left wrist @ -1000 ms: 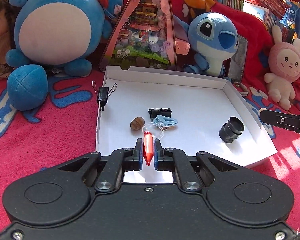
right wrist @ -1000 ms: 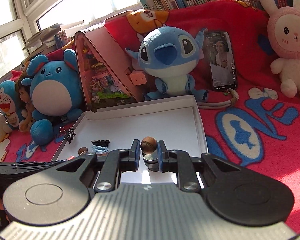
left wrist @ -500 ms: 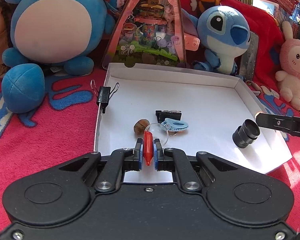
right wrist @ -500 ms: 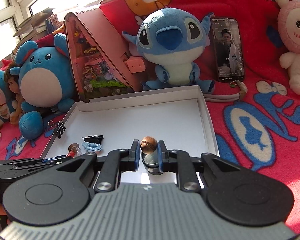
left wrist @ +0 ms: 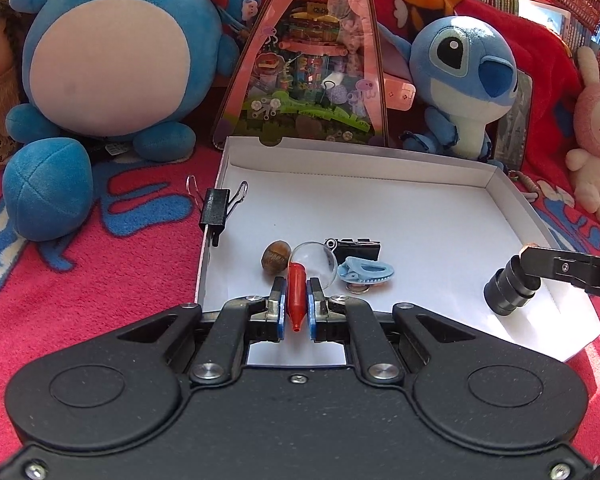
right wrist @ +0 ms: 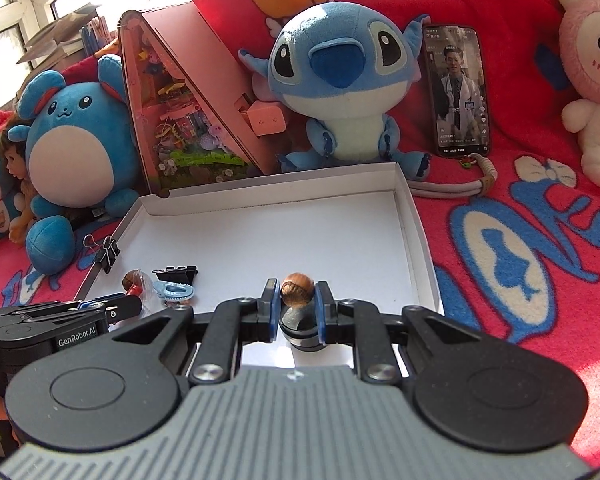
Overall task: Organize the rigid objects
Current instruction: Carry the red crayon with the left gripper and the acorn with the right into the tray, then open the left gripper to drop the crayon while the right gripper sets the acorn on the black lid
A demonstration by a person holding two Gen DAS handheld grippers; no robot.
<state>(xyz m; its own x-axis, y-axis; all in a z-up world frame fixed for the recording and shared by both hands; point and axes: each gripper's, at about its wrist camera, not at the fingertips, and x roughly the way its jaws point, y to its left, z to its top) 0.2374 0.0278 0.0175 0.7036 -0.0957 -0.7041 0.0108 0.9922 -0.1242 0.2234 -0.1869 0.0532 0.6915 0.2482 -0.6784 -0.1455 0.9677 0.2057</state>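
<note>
A white shallow box (left wrist: 420, 216) (right wrist: 300, 240) lies on the red blanket. My left gripper (left wrist: 297, 300) is shut on a red crayon-like piece (left wrist: 296, 294), low over the box's near left part. In front of it lie a brown nut (left wrist: 276, 260), a clear round lens (left wrist: 318, 260), a black binder clip (left wrist: 358, 248) and a blue hair clip (left wrist: 366, 272). My right gripper (right wrist: 297, 300) is shut on a brown hazelnut (right wrist: 297, 289) above a black cylinder (right wrist: 300, 330) (left wrist: 510, 292) standing in the box's near right part.
Another black binder clip (left wrist: 216, 210) grips the box's left wall. Plush toys (left wrist: 108, 52) (left wrist: 464, 80), a pink triangular display box (left wrist: 308, 56), a phone (right wrist: 456, 88) and a pink bunny (right wrist: 592, 64) ring the box's far side.
Both grippers have moved down and forward toward the box, so the box and its objects appear larger. Each still holds its object.
</note>
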